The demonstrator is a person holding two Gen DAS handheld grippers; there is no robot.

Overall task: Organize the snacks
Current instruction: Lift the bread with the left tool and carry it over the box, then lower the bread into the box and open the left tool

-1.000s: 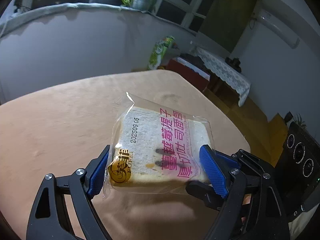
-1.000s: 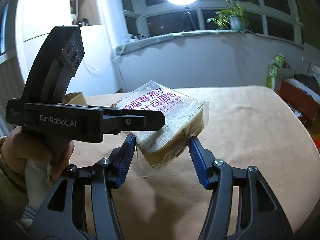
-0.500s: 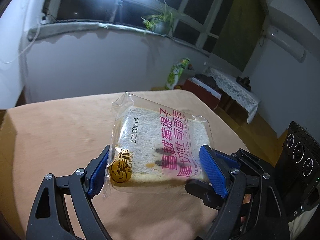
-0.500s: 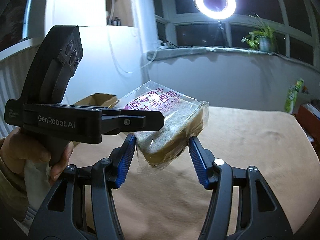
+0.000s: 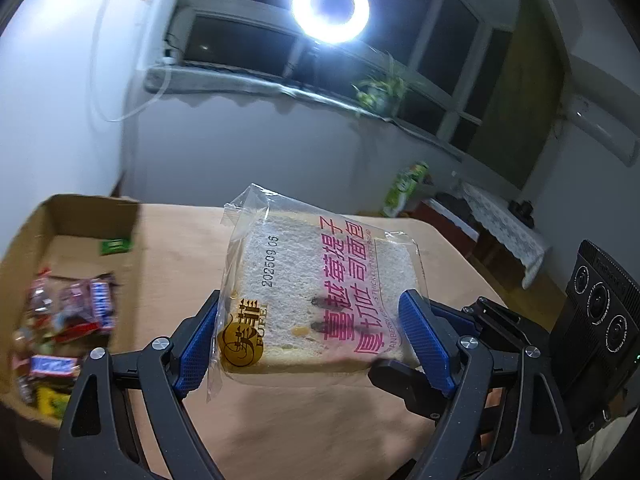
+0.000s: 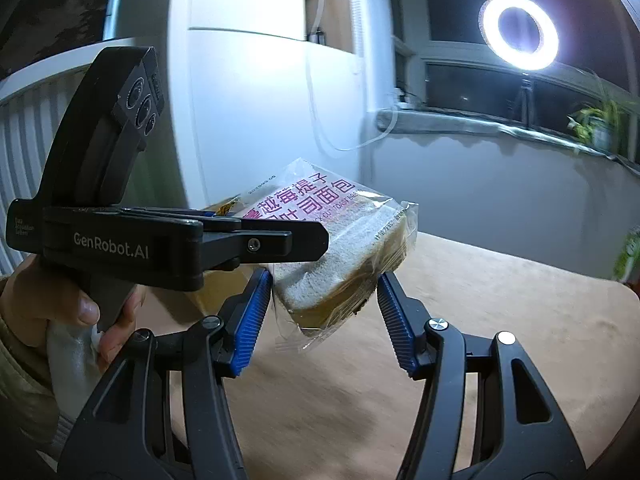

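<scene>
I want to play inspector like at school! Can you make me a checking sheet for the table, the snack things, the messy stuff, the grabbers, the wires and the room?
Surface: tan table, bare ahead of the grippers.
Job's things: wrapped bread slice held above the table; cardboard box at the left with candy bars inside.
Clutter: nothing seen on the table.
Grippers: left gripper clamps the bread by two opposite edges; right gripper has its blue pads at both sides of one corner, contact unclear.
Cables: thin white cord looping down the wall.
Surroundings: ring light, potted plant on the sill, dark windows.
</scene>
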